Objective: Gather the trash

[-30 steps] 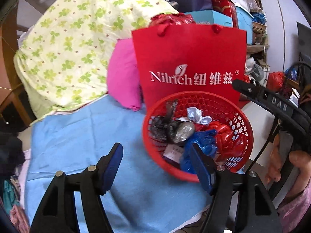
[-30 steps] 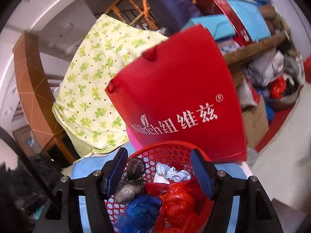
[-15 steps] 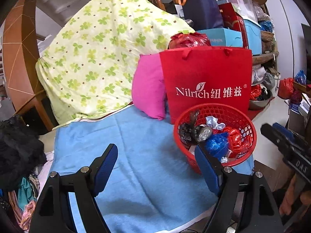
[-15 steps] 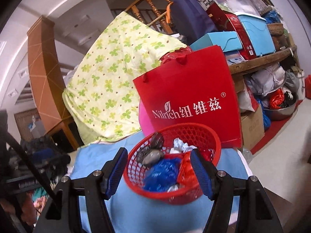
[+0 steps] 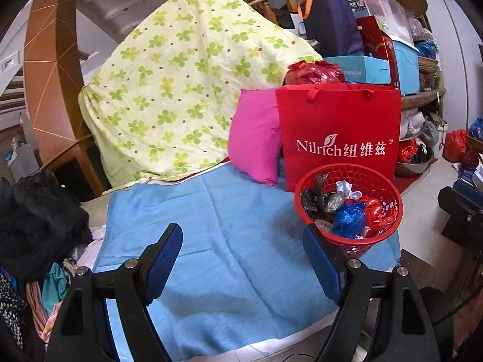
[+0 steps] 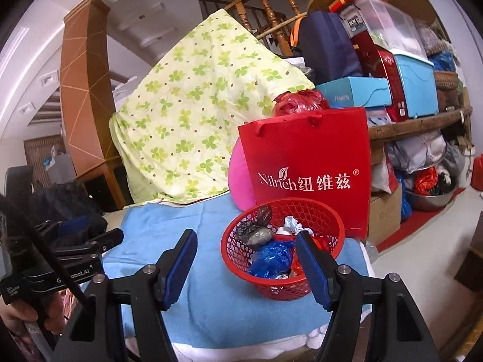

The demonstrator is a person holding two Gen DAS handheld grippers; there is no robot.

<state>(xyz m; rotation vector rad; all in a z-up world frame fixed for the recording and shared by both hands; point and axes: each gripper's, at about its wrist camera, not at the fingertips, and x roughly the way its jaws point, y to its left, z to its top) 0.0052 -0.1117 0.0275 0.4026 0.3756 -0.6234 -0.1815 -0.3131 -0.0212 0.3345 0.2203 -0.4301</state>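
Observation:
A red mesh basket (image 5: 356,247) (image 6: 237,252) stands on a blue towel (image 5: 226,211) (image 6: 211,301), in front of a red paper bag (image 5: 338,126) (image 6: 308,157). It holds a blue plastic wad (image 5: 348,218) (image 6: 271,255), a red wad (image 5: 375,211), a grey-black wad (image 5: 332,200) (image 6: 256,233) and crumpled white paper (image 5: 347,187) (image 6: 291,223). My left gripper (image 5: 241,232) is open over bare towel, left of the basket. My right gripper (image 6: 246,236) is open too, nothing between its fingers; its right finger overlaps the basket's near side in the picture.
A pink cushion (image 5: 256,138) and a clover-print quilt (image 5: 181,90) rise behind the towel. Dark clothes (image 5: 36,220) pile up at the left. Stacked boxes and a shelf (image 6: 407,90) fill the right; bags and a metal bowl (image 6: 431,199) sit on the floor.
Both grippers have drawn back and up from the basket, which now looks smaller and farther off. The left jaws stand wider than a second ago. Nothing was picked up.

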